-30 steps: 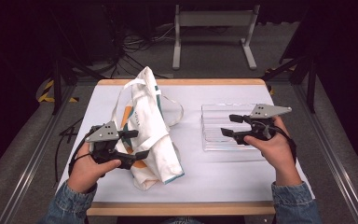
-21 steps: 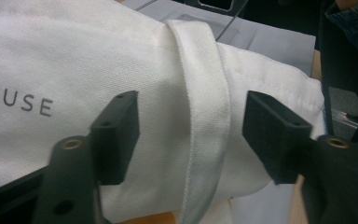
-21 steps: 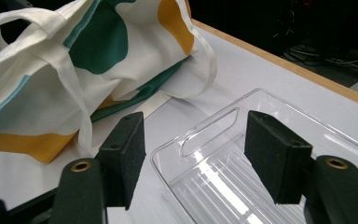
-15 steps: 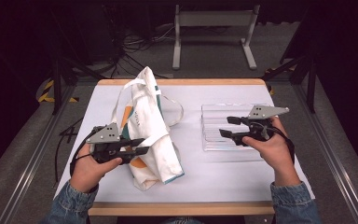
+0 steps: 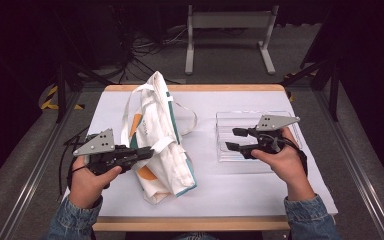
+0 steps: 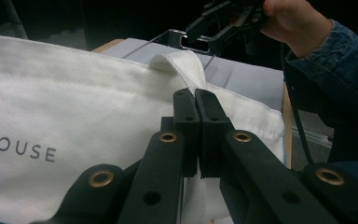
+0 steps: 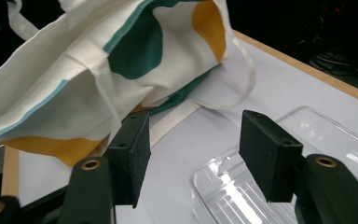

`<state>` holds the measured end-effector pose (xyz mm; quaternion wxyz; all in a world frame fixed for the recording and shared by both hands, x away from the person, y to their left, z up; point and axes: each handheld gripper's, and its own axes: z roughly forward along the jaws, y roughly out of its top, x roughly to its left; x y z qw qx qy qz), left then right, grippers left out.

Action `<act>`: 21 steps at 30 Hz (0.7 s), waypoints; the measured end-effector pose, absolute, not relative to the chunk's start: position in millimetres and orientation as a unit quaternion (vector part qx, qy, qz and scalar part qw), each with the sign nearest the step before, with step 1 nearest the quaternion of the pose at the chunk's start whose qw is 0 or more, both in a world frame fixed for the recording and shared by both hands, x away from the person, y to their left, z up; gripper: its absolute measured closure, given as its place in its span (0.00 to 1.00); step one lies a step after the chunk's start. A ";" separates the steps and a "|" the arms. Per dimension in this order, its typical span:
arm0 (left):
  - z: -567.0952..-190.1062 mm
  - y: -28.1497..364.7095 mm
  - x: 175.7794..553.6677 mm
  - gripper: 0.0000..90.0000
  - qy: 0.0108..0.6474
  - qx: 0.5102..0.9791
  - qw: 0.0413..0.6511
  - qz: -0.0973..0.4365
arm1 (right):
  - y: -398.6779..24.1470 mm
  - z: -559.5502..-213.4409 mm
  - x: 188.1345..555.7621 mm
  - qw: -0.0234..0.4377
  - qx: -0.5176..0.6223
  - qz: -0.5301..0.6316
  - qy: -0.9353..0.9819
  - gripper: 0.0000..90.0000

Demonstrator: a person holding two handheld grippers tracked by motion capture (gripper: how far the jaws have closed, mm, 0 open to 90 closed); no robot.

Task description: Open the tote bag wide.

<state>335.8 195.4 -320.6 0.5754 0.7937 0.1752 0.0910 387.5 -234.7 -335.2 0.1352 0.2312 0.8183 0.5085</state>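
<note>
- High view: your left gripper (image 5: 147, 152) has just clenched on the white strap (image 5: 156, 146) that crosses the front of the tote bag (image 5: 156, 130). A second ago its jaws stood apart beside the cloth; now they are pinched together on it. The bag lies on the white table (image 5: 240, 185), stretching away from that gripper toward the far edge, with its loose handle (image 5: 187, 117) looped out on the side facing your other hand.
- High view: your right gripper (image 5: 234, 139) hovers over the clear plastic tray (image 5: 225, 120) with its jaws apart, well clear of the bag. They have just been closing a little, and nothing sits between them.
- Left gripper view: the two jaws meet with the strap (image 6: 186, 70) running up from between their tips, so the grip looks sound. The bag's body (image 6: 74, 102) spreads to the left of the jaws, and your right hand (image 6: 289, 21) shows beyond.
- Right gripper view: the jaws stand released, with bare table and the tray's rim (image 7: 242, 158) between them; the bag (image 7: 121, 70) hangs ahead and to the left.
- With the strap secured, you can likely lift or open the bag next; the free gripper has to cross over to help.
</note>
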 end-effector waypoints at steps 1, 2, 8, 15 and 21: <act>-319.7 196.5 334.9 0.98 0.175 0.793 0.577 0.092 | -231.7 -335.3 387.4 0.132 0.227 0.510 0.819 0.48; -318.7 197.9 333.8 0.98 0.176 0.792 0.577 0.093 | -228.6 -335.5 387.3 0.128 0.224 0.512 0.819 0.49; -317.0 204.9 330.3 0.98 0.181 0.787 0.580 0.104 | -203.7 -339.8 388.0 0.107 0.195 0.518 0.826 0.51; -316.0 209.8 327.0 0.98 0.186 0.785 0.581 0.108 | -179.6 -349.3 389.3 0.093 0.173 0.519 0.832 0.52; -315.8 211.3 325.3 0.98 0.187 0.785 0.581 0.109 | -159.8 -361.7 392.2 0.084 0.161 0.510 0.841 0.53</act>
